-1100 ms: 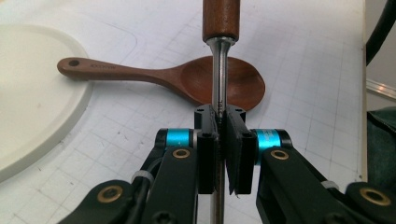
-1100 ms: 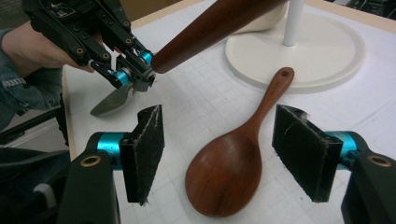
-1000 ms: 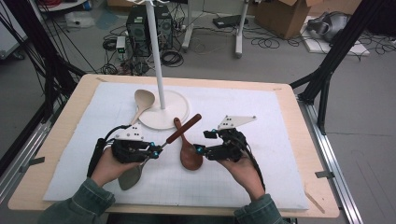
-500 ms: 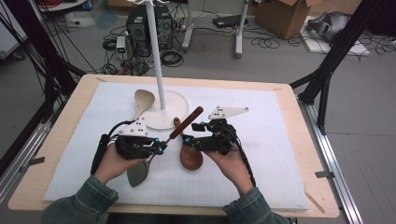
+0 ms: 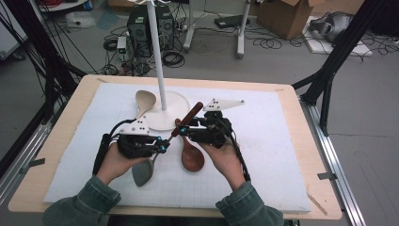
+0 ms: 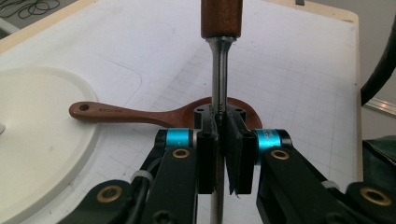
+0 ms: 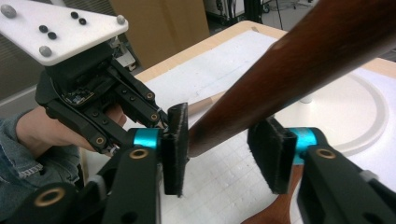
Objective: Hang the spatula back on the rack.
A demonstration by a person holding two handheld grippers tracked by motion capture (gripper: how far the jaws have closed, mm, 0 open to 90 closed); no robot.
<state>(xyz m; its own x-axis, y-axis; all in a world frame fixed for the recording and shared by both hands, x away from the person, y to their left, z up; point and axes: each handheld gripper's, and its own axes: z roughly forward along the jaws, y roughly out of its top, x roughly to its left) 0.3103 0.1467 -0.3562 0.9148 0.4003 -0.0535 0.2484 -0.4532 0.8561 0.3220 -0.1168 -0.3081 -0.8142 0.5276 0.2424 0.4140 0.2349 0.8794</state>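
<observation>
My left gripper (image 5: 162, 147) (image 6: 224, 140) is shut on the thin metal shank of a spatula (image 5: 141, 173). The spatula has a grey head and a dark wooden handle (image 6: 222, 18) that slants up and to the right. My right gripper (image 5: 182, 129) (image 7: 222, 140) comes in from the right, and its jaws have just been closing around that handle (image 7: 289, 70). One pad (image 7: 175, 144) is at the wood, while a gap remains at the other pad (image 7: 271, 154). A brown wooden spoon (image 5: 192, 154) (image 6: 163, 112) lies flat on the mat under both grippers.
A white stand with a round base (image 5: 175, 101) (image 6: 37, 149) and a thin pole (image 5: 157, 56) rises just behind the grippers. A pale wooden spoon (image 5: 144, 100) leans at the base's left. The white mat (image 5: 263, 155) covers the wooden table (image 5: 306, 141).
My right gripper has moved left and a little up to the spatula's wooden handle, and its jaws have narrowed around it. My left gripper has held the spatula nearly still.
</observation>
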